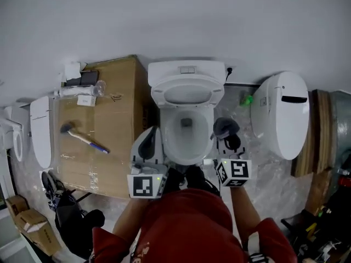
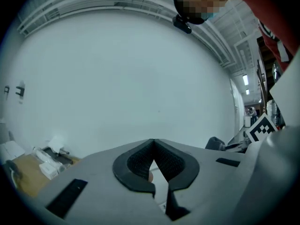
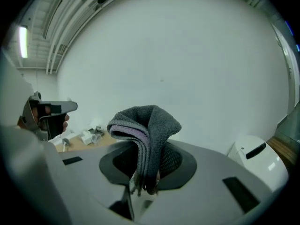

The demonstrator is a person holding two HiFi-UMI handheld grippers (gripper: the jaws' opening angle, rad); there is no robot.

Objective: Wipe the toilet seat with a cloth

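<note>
While the cloth point(image 3: 145, 125) sits clamped in the right gripper point(image 1: 226, 137), nothing touches the toilet point(image 1: 186, 147). Right jaws: closed on the folded grey cloth, which stands up out of the pads and droops over them. Left gripper point(image 2: 153, 143): jaws fully together, nothing between them. Both gripper views face the bare wall (neither shows the toilet), so both tools aim above the work.

Position of the work: the seat point(image 1: 215, 95) appears raised against the tank, at the wall edge of the floor. Ring and lid cannot be told apart with certainty. Its long axis runs straight away from the person, toward the wall. The grippers flank the bowl — left gripper at its left rim, right gripper at its right rim.

Governing relation: the seat lies ahead of the right gripper and inward to its left. That gripper alone carries the cloth. Judged next requirement — carry the cloth forward and leftward onto the ring.
</note>
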